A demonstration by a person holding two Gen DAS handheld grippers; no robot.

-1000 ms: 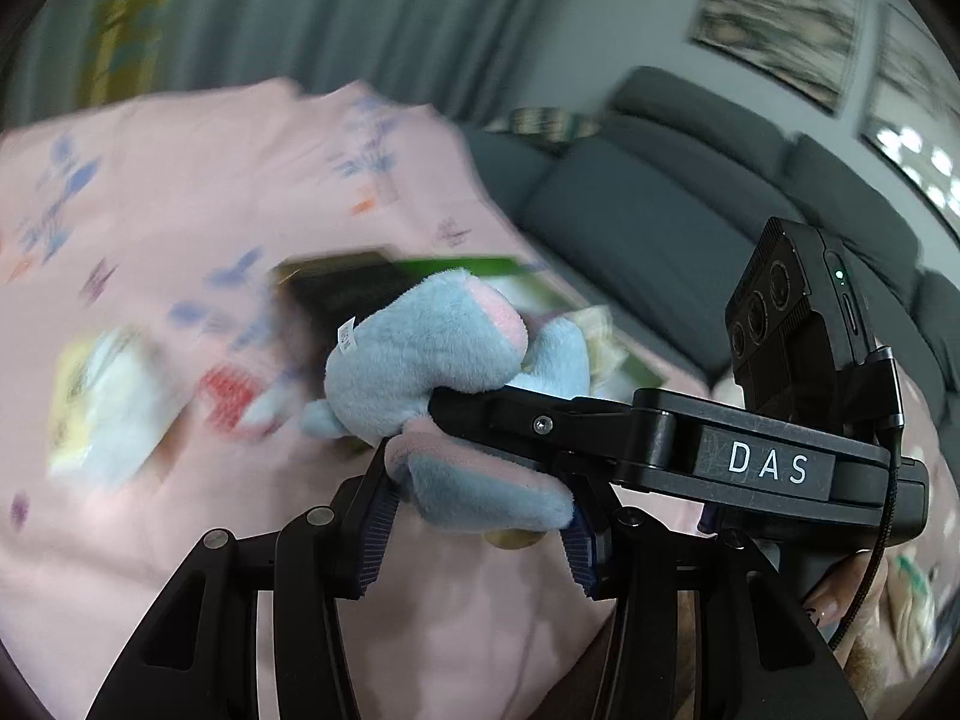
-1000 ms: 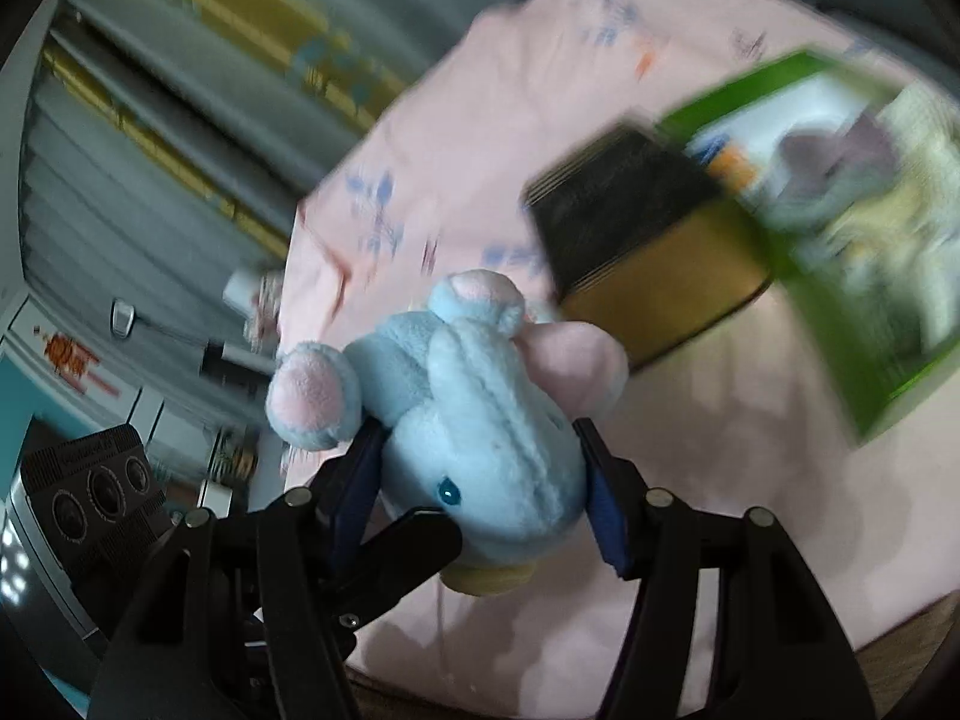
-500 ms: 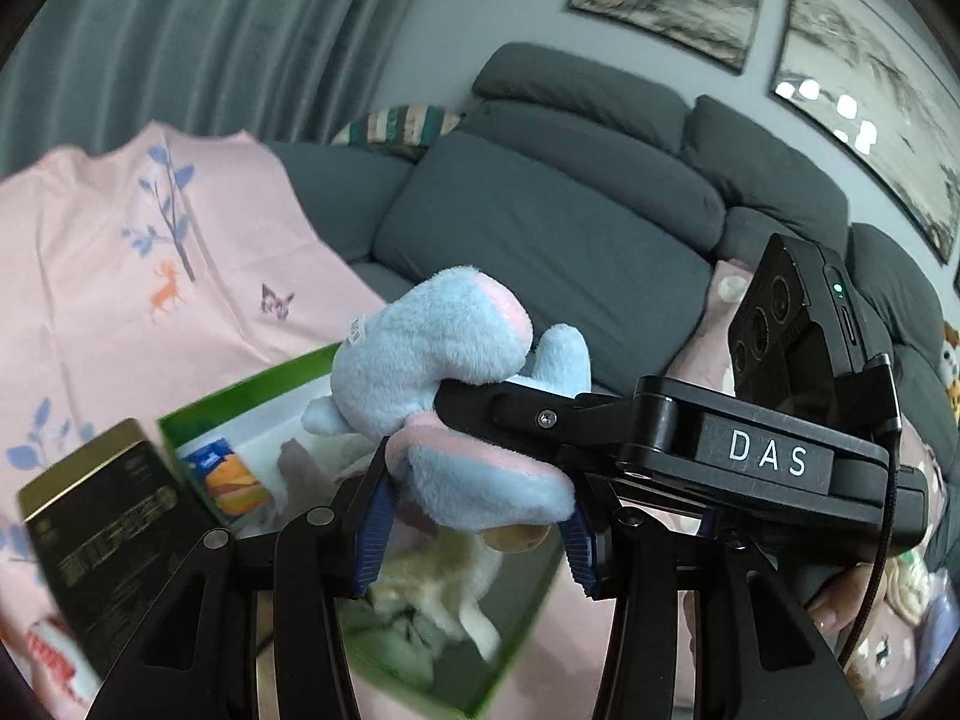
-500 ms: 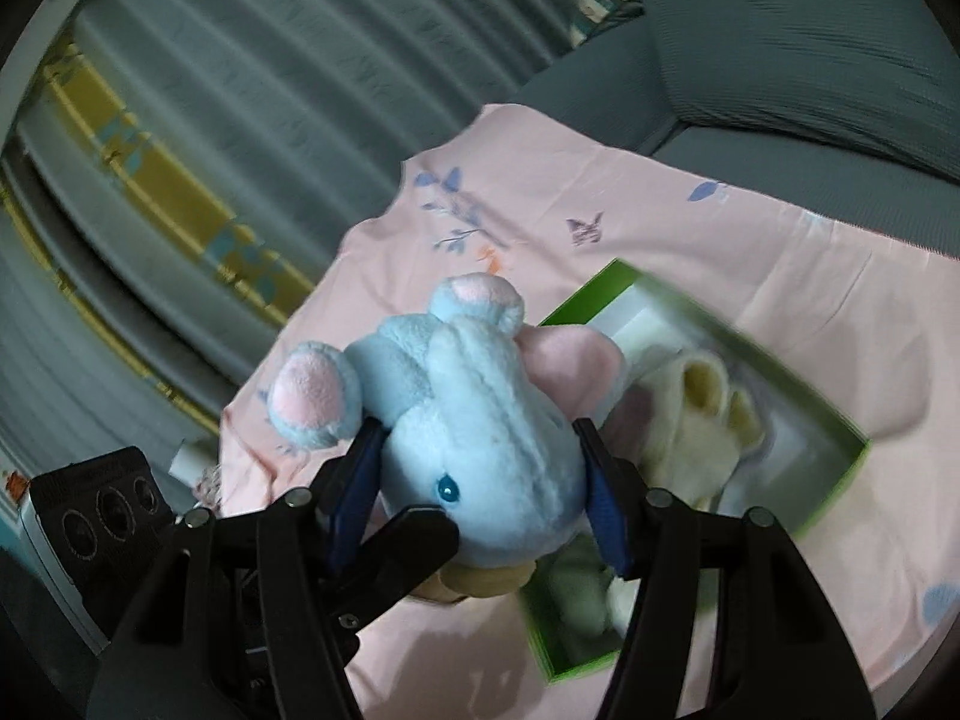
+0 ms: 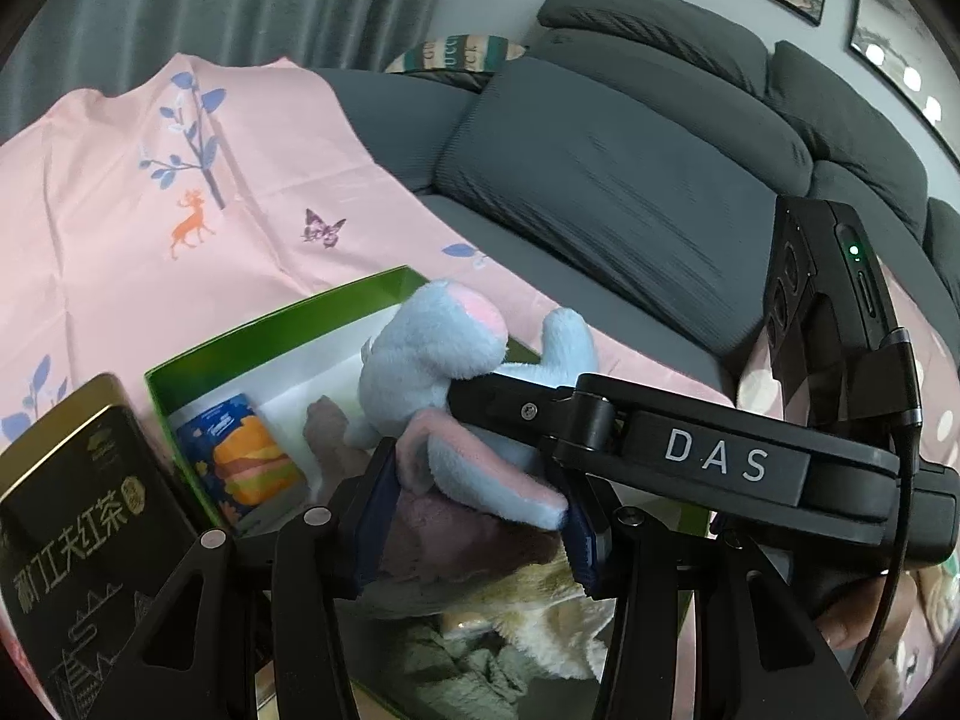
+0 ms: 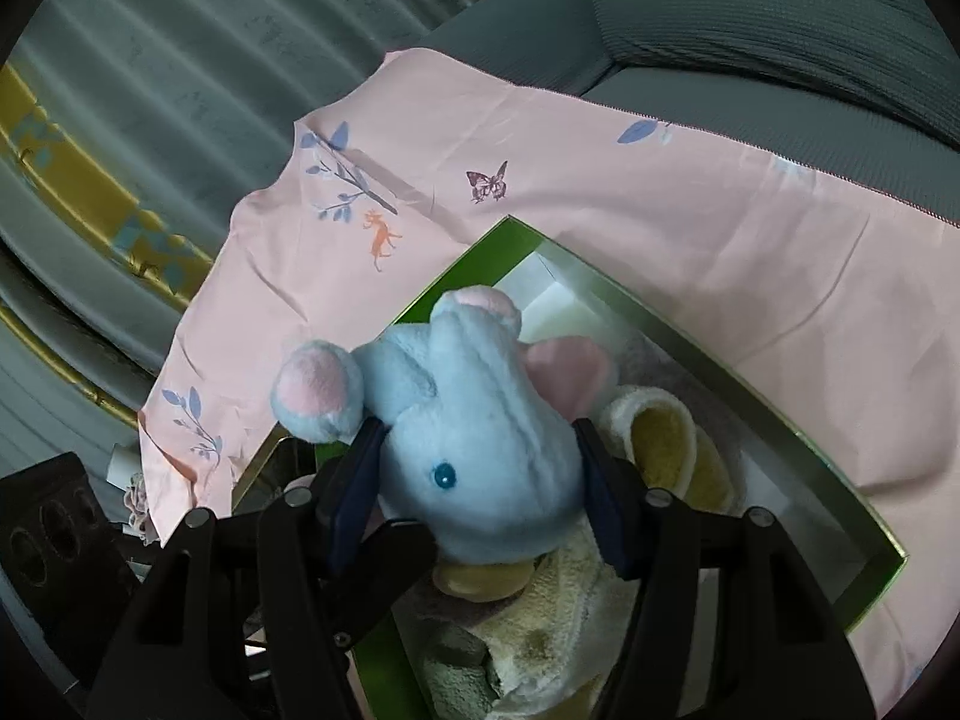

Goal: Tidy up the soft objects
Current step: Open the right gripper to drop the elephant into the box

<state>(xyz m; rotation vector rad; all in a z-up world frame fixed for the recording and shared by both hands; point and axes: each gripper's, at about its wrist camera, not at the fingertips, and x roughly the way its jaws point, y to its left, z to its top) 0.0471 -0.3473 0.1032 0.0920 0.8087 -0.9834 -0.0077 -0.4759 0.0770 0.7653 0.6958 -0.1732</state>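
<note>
Right tool [image 6: 477, 486] clamped narrow on the head of the blue plush [image 6: 474, 420], pads pressed into both cheeks. Left tool [image 5: 477, 522] closed around the lower pink flap of the same plush, apparently touching on both sides, though with a looser look. Plush hanging just ahead of both tools, over the open green box [image 6: 720, 360], not yet down inside.

Risks, as judged from here:
- Uneven release: letting go with one tool only would leave the plush dangling from the other and swinging past the near rim onto the pink cloth [image 5: 120, 210].
- Pulling the tools apart while both are shut could stretch or tear the flap.
- Crowded box: cream toy [image 6: 660, 438] and grey cloth already piled below the tools, so the plush may perch on top and roll out, or push the packet [image 5: 252, 468] askew.
- Pressing down hard to seat it could tip the light box or knock its wall against the black tin [image 5: 78, 510] just to the left.
- Crossed fingers may snag each other on opening.
</note>
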